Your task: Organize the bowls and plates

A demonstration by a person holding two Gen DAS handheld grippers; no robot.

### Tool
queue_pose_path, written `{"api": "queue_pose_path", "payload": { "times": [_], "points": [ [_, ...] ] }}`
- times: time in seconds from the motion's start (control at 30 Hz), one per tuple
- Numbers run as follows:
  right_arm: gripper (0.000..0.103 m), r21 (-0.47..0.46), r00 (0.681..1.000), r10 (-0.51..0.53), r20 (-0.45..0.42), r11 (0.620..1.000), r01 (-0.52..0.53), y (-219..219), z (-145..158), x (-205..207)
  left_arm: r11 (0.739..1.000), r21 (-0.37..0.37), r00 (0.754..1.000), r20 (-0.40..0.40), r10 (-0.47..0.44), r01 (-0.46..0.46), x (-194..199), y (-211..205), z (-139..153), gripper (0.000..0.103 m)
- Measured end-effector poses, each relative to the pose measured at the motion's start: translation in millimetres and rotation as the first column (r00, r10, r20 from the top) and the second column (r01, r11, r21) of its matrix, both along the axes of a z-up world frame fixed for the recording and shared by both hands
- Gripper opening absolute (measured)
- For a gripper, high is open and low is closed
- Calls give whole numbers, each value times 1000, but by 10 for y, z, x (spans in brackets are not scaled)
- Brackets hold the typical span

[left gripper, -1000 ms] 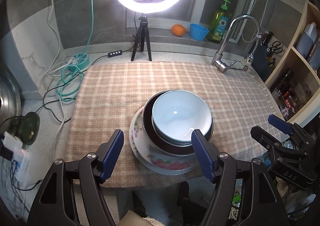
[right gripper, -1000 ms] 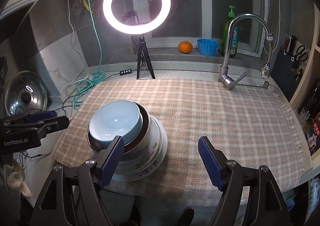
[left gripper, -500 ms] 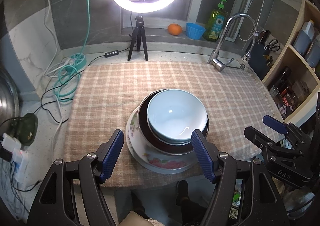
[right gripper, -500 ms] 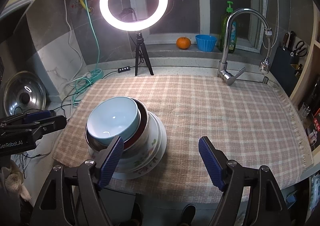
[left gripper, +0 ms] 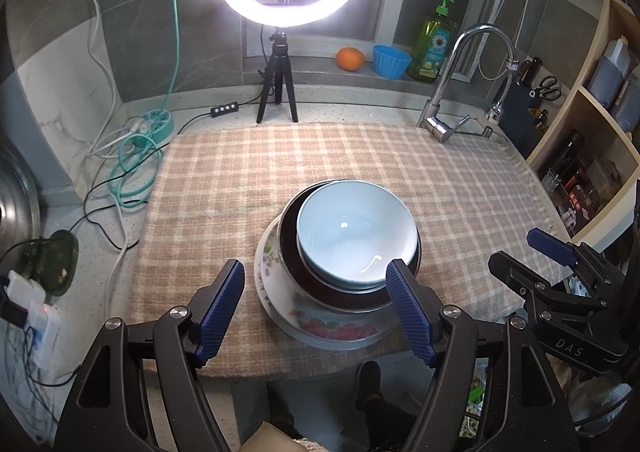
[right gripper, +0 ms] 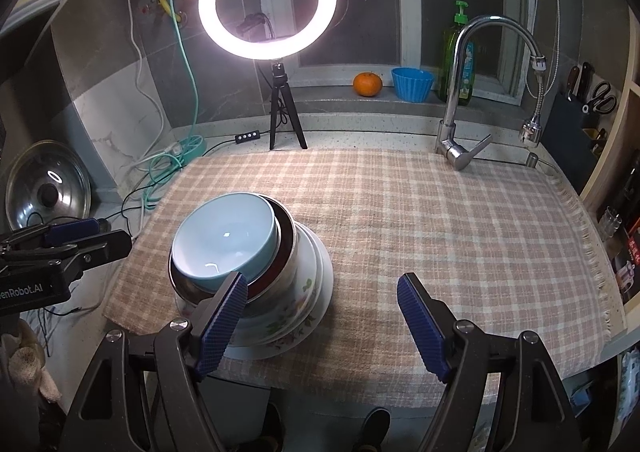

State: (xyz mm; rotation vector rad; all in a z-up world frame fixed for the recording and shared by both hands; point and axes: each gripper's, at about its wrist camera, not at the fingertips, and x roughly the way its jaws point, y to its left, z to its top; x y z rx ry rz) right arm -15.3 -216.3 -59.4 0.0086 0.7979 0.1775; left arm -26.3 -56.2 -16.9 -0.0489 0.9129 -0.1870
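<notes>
A light blue bowl (left gripper: 352,238) sits inside a dark metal bowl (left gripper: 292,252), stacked on floral plates (left gripper: 332,326) near the front edge of the checked cloth (left gripper: 248,179). The stack also shows in the right wrist view: blue bowl (right gripper: 224,240), metal bowl (right gripper: 286,252), plates (right gripper: 308,292). My left gripper (left gripper: 316,308) is open and empty, just in front of the stack. My right gripper (right gripper: 320,320) is open and empty, to the right of the stack. Each gripper shows in the other's view: the right one (left gripper: 548,264), the left one (right gripper: 68,240).
A ring light on a tripod (right gripper: 280,107) stands behind the cloth. A faucet (right gripper: 460,131) is at the back right. An orange (right gripper: 367,84), a blue cup (right gripper: 412,83) and a soap bottle (right gripper: 456,55) sit on the sill. Cables (left gripper: 136,155) and a pot lid (right gripper: 48,187) lie left. Shelves (left gripper: 592,155) stand right.
Both grippers have drawn back and risen slightly from the stack; the view has widened a little. The bowls and plates have not moved. Both stay open.
</notes>
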Motion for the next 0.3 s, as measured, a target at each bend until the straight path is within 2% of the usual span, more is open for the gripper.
{"api": "queue_pose_path", "payload": {
  "times": [0.3],
  "points": [
    [74,0,1000,5,-4,1000,-5,16,-9,32,1000,9,1000,8,18,-18,32,32,-14,73]
  ]
}}
